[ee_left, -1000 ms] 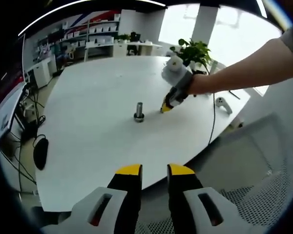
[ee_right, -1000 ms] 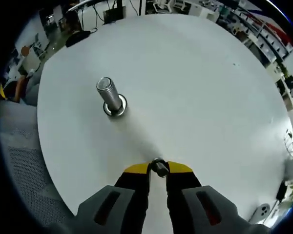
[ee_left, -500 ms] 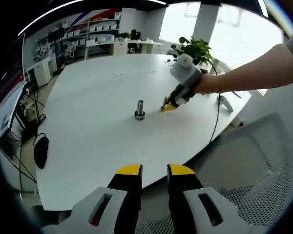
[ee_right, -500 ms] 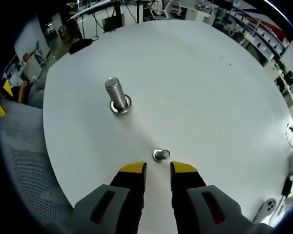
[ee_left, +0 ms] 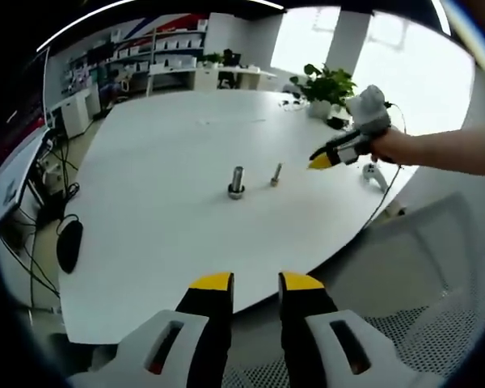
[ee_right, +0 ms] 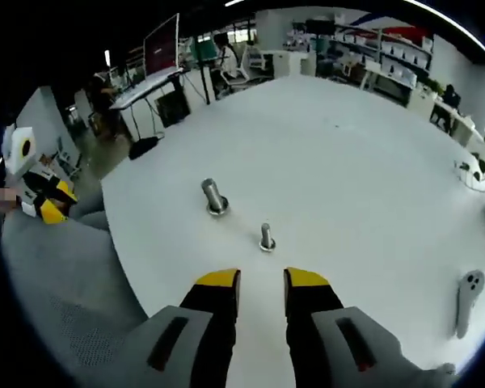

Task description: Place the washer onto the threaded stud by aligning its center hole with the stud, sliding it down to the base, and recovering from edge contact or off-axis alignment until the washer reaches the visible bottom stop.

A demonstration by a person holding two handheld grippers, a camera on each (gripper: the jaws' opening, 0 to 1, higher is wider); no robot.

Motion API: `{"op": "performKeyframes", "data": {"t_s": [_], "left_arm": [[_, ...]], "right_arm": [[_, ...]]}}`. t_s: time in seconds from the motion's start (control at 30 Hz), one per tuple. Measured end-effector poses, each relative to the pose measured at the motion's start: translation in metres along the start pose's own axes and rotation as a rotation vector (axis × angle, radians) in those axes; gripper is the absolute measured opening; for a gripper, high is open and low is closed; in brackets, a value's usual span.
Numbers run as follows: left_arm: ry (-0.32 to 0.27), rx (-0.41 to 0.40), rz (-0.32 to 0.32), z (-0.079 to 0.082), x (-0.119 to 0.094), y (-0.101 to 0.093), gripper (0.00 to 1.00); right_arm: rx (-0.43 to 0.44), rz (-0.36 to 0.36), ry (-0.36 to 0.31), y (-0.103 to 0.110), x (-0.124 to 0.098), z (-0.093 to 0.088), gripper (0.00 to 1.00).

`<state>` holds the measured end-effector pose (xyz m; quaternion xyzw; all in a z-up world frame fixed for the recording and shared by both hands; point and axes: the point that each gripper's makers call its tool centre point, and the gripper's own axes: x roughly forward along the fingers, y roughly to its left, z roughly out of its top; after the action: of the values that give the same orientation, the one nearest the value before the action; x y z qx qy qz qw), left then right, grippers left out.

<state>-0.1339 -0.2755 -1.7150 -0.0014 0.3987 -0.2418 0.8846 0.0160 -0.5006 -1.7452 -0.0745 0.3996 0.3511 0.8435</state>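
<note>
A threaded metal stud stands upright mid-table with a ring at its foot; it is also the larger stud in the right gripper view. Beside it a smaller metal stud stands upright on a wider base. My right gripper is open and empty, held back from the smaller stud and above the table. In the left gripper view that right gripper hangs to the right of both studs, in a hand. My left gripper is open and empty, off the table's near edge.
The round white table carries a potted plant and a white controller near its far right edge. A mesh chair is at the lower right. A grey chair is beside the left gripper.
My right gripper opened, left the smaller stud standing beside the larger one, and drew back up and away. The left gripper has stayed in place.
</note>
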Motion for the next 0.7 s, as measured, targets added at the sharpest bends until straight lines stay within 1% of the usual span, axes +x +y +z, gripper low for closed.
{"op": "performKeyframes", "data": {"t_s": [0.1,0.2,0.27,0.3,0.37,0.43,0.5,0.53,0.57,0.6,0.63,0.7], "left_arm": [[-0.008,-0.011,-0.001,0.0,-0.001,0.001,0.22],[-0.02,-0.017,0.004,0.002,-0.001,0.002,0.23],[-0.034,-0.028,0.007,0.004,-0.003,0.002,0.23],[-0.039,-0.03,0.007,0.005,-0.003,0.003,0.23],[-0.049,-0.032,0.009,0.006,-0.004,0.003,0.24],[-0.071,-0.039,0.018,0.008,-0.006,0.005,0.24],[-0.094,-0.058,0.022,0.012,-0.008,0.008,0.24],[-0.116,-0.064,0.025,0.016,-0.009,0.008,0.24],[-0.125,-0.064,0.027,0.018,-0.01,0.008,0.24],[-0.126,-0.065,0.026,0.017,-0.01,0.008,0.25],[-0.123,-0.066,0.026,0.017,-0.01,0.007,0.25],[-0.111,-0.061,0.027,0.015,-0.009,0.007,0.25]], "right_arm": [[0.005,-0.01,-0.047,-0.003,-0.022,0.001,0.24],[0.046,-0.003,-0.111,-0.001,-0.042,0.003,0.24],[0.073,0.01,-0.13,0.002,-0.053,0.001,0.24],[0.083,0.014,-0.153,0.006,-0.061,0.0,0.24],[0.069,0.007,-0.184,0.01,-0.073,0.0,0.24],[0.079,0.015,-0.207,0.023,-0.088,-0.005,0.24],[0.082,0.028,-0.22,0.032,-0.096,-0.008,0.25],[0.064,0.039,-0.237,0.04,-0.101,-0.01,0.25],[0.023,0.067,-0.263,0.049,-0.104,-0.011,0.27],[0.038,0.068,-0.246,0.051,-0.105,-0.019,0.28],[0.059,0.073,-0.238,0.053,-0.107,-0.022,0.28],[0.075,0.07,-0.244,0.055,-0.112,-0.03,0.28]]}}
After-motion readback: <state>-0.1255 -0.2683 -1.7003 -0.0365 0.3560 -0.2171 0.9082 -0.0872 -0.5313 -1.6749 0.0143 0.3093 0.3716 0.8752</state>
